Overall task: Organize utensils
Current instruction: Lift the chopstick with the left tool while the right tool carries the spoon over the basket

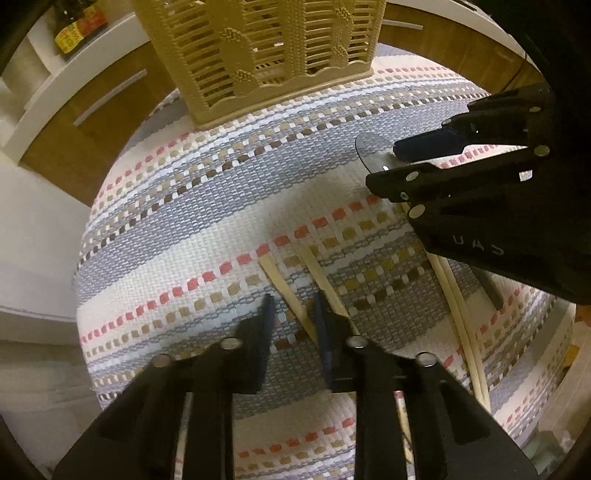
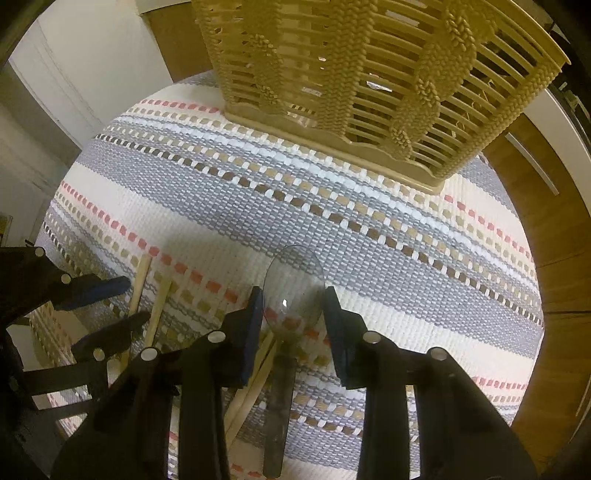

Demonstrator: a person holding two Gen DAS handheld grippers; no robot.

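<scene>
Tan slatted basket (image 2: 369, 85), contents unclear.

Striped woven mat (image 2: 369, 236) under basket (image 2: 369, 92), spoon (image 2: 291, 291), chopsticks (image 1: 291, 284).

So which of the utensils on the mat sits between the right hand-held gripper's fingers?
The clear plastic spoon: its bowl lies between the right hand-held gripper fingers. The wooden chopsticks lie off to its left.

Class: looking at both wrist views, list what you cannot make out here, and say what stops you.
- Basket contents: slatted wall and top edge hide them, both views.
- Spoon handle end: cut off at the bottom edge, right view.
- Chopsticks lower ends: behind the left gripper, left view.
- Bottle label: too small, blurred.
</scene>
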